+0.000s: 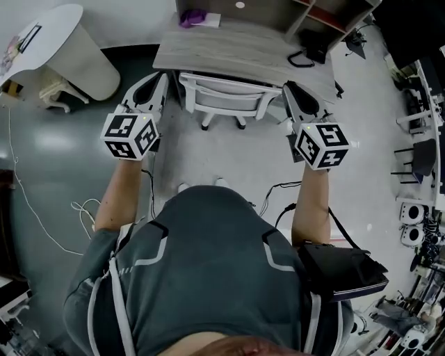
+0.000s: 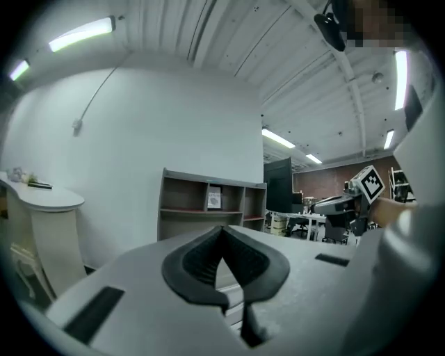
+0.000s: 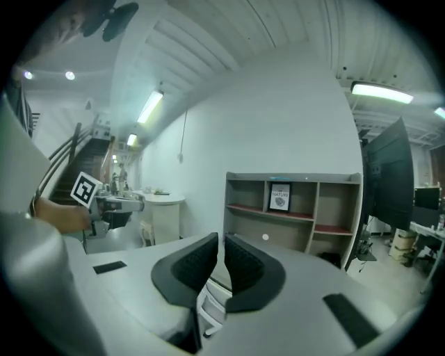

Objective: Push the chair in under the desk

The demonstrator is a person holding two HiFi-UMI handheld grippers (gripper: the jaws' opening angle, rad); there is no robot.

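Note:
A white chair (image 1: 226,97) stands with its seat partly beneath the grey wood desk (image 1: 236,52), its backrest towards me. My left gripper (image 1: 165,76) sits by the left end of the backrest, though contact cannot be made out. In the left gripper view my left gripper (image 2: 222,229) has its jaws meeting at the tips, nothing between them. My right gripper (image 1: 287,87) is at the backrest's right end. In its own view my right gripper (image 3: 221,240) has pads only a narrow slit apart and empty, and a bit of the white chair (image 3: 207,306) shows below.
A shelf unit (image 3: 292,208) stands on the far side of the desk. A purple object (image 1: 192,17) and a black cable (image 1: 302,59) lie on the desktop. A white rounded table (image 1: 62,42) is at left, loose cables (image 1: 76,208) lie on the floor, and equipment (image 1: 417,160) crowds the right.

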